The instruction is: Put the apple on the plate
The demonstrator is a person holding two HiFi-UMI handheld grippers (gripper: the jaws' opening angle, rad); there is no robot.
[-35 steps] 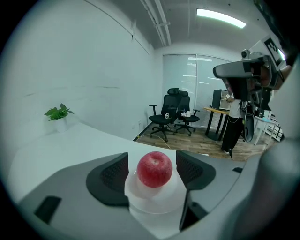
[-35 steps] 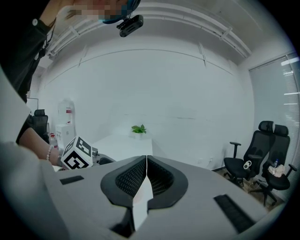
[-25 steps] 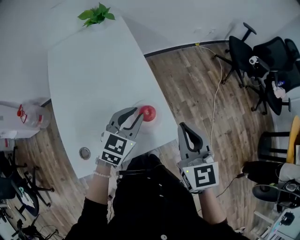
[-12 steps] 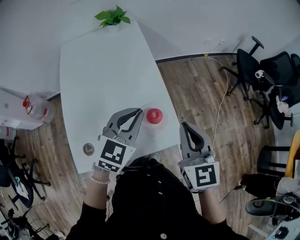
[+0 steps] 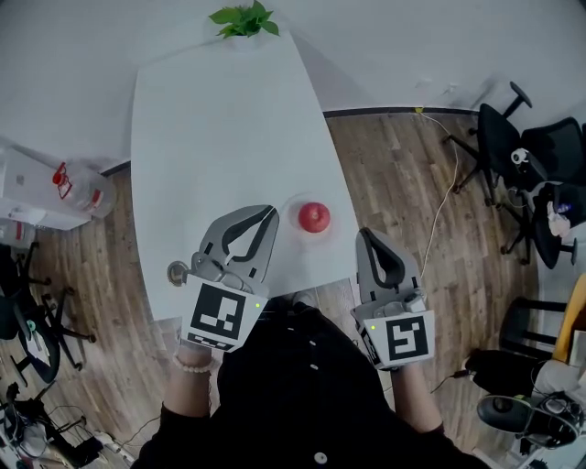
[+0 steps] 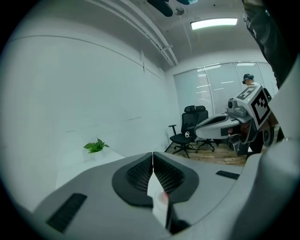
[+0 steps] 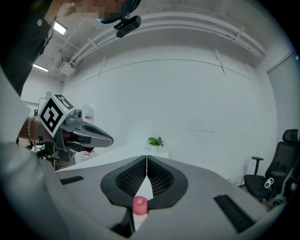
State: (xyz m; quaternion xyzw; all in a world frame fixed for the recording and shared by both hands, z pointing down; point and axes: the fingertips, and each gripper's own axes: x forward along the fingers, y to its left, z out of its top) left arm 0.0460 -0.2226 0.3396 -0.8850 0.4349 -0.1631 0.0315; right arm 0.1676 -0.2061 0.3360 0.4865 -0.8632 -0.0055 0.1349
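**Head view, left to right.** A clear plastic water jug (image 5: 81, 194) with red fittings at its neck stands at far left, off the table. The long white table (image 5: 211, 128) is smooth and matte with rounded corners, and it stands on a wood-plank floor (image 5: 394, 156). It carries a leafy green potted plant (image 5: 244, 17) at its far end. A small round metallic disc (image 5: 176, 272) lies close to the near edge, just beside the body of the left gripper (image 5: 272, 212).

The left gripper is grey moulded plastic with black ribbed pads, and it is held above the near part of the table. Its jaws are clenched tip to tip with nothing between them, as the left gripper view confirms.

Just right of its tips, the round, glossy red apple (image 5: 314, 217) rests on a pale circular plate (image 5: 287, 209). The plate is faint against the tabletop and lies near the table's right edge.

The right gripper (image 5: 364, 234) is of the same build and is held over the floor, just off the table's near right corner and apart from the apple. Its jaws are likewise pressed together and empty. In the right gripper view, the apple shows only through the opening behind the closed tips.

Black office chairs (image 5: 499, 137) on star-shaped bases stand at far right.
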